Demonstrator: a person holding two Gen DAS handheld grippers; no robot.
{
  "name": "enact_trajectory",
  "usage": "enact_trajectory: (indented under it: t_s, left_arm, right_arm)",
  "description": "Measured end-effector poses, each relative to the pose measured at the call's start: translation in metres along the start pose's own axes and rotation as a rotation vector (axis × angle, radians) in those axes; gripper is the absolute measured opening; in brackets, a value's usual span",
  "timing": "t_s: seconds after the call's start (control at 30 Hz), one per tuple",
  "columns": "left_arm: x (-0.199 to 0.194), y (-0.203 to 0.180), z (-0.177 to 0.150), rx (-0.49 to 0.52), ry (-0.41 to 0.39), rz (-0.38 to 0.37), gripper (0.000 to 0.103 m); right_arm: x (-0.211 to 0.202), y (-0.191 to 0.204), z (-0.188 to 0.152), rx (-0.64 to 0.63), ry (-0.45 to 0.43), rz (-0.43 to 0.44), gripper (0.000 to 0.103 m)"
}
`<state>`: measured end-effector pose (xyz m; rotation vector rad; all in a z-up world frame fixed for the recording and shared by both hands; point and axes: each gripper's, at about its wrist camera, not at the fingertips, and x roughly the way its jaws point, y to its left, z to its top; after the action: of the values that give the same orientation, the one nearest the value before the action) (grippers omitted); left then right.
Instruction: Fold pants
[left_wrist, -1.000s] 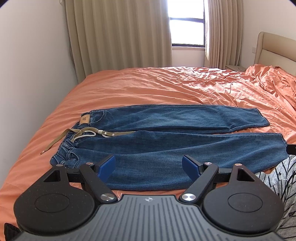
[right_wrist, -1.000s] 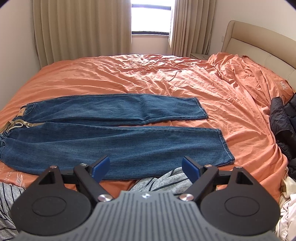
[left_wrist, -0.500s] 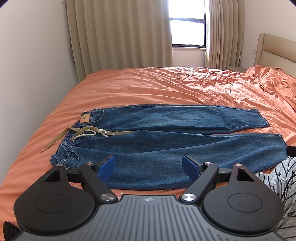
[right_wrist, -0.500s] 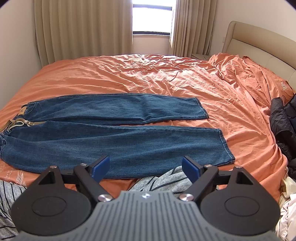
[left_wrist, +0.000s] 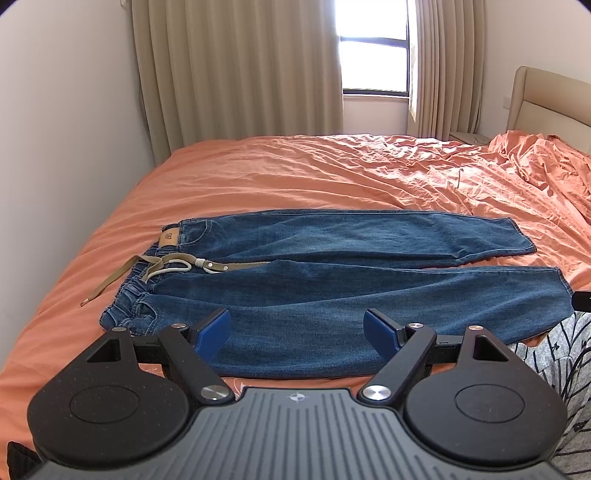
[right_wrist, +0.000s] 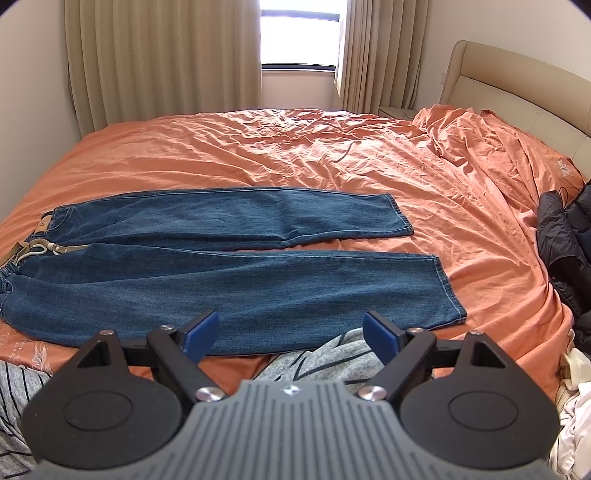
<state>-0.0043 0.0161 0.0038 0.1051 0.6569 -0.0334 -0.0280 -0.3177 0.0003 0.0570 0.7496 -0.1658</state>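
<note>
Blue jeans (right_wrist: 221, 266) lie flat across the orange bedsheet (right_wrist: 332, 155), waistband at the left, both legs running right. The right gripper (right_wrist: 290, 332) hovers at the near edge, blue pads spread wide, nothing between them. A dark jacket (right_wrist: 561, 254) sits far right.

We see little change — in the left wrist view the jeans (left_wrist: 332, 280) sit a touch lower and nearer the left gripper (left_wrist: 297, 328). In the right wrist view the jeans (right_wrist: 229, 266) edge slightly rightward — the right gripper (right_wrist: 290, 330) has drifted left a little.
</note>
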Motion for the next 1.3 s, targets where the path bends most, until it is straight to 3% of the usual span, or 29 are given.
enact_trajectory:
  t_s: [0.53, 0.8, 1.03, 1.13, 1.2, 1.3]
  left_arm:
    - [-0.001, 0.000, 0.000, -0.001, 0.000, 0.000, 0.095]
    - [-0.003, 0.001, 0.001, 0.011, -0.001, -0.010, 0.095]
    - [0.008, 0.038, 0.012, 0.001, -0.001, -0.039, 0.083]
    - [0.017, 0.058, 0.020, -0.013, 0.010, -0.053, 0.077]
    - [0.027, 0.076, 0.024, -0.023, 0.022, -0.058, 0.067]
    - [0.047, 0.105, 0.031, -0.028, 0.030, -0.044, 0.058]
  right_arm:
    - [-0.003, -0.001, 0.000, 0.014, -0.004, 0.001, 0.082]
    - [-0.004, -0.009, -0.001, 0.029, -0.050, 0.063, 0.082]
    - [0.001, -0.027, 0.006, 0.027, -0.107, 0.099, 0.080]
    - [0.010, -0.033, 0.013, 0.035, -0.097, 0.108, 0.068]
    - [0.018, -0.035, 0.017, 0.023, -0.099, 0.112, 0.058]
    - [0.029, -0.036, 0.023, 0.001, -0.127, 0.122, 0.053]
